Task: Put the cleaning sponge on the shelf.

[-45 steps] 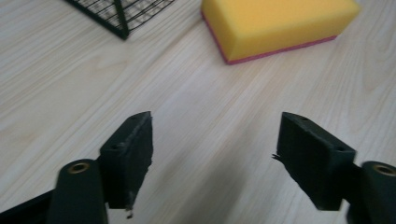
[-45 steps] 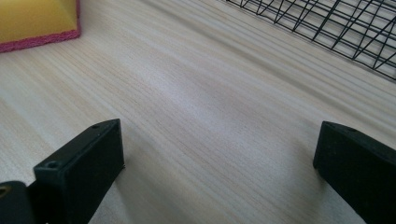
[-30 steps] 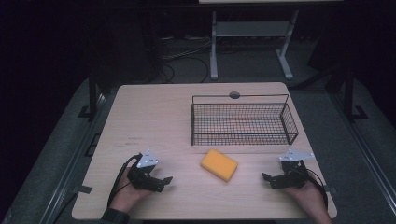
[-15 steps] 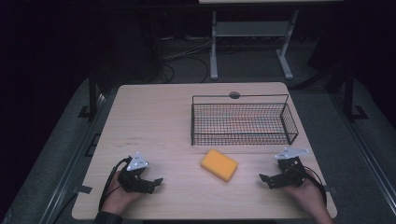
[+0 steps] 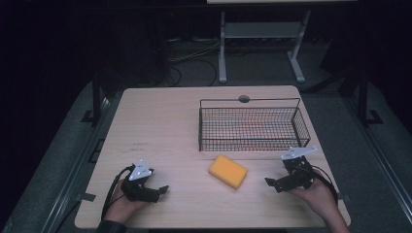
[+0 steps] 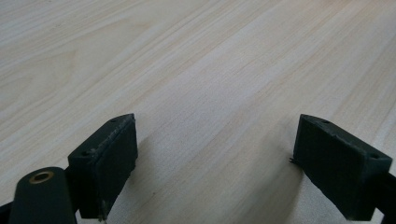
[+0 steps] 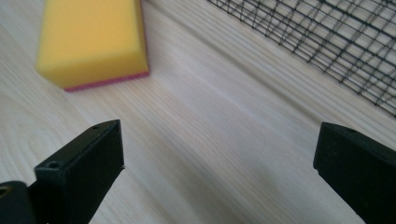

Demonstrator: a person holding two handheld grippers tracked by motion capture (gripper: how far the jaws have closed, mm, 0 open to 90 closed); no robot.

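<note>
A yellow sponge (image 5: 228,171) with a pink underside lies flat on the wooden table, just in front of a black wire basket (image 5: 252,127). My left gripper (image 5: 158,191) rests low at the table's front left, open, with bare wood between its jaws (image 6: 215,154). My right gripper (image 5: 274,183) sits at the front right, open and empty, pointing toward the sponge (image 7: 93,39). The basket's mesh (image 7: 327,42) crosses the upper right of the right gripper view.
The table (image 5: 160,131) has a round cable hole (image 5: 244,99) at its far edge behind the basket. Beyond the table stand a white frame's legs (image 5: 223,48) and cables on a dark floor. Bare wood spreads across the left half.
My left gripper has drawn back toward the front left edge of the table. The right gripper has barely shifted. The sponge and basket stay where they were.
</note>
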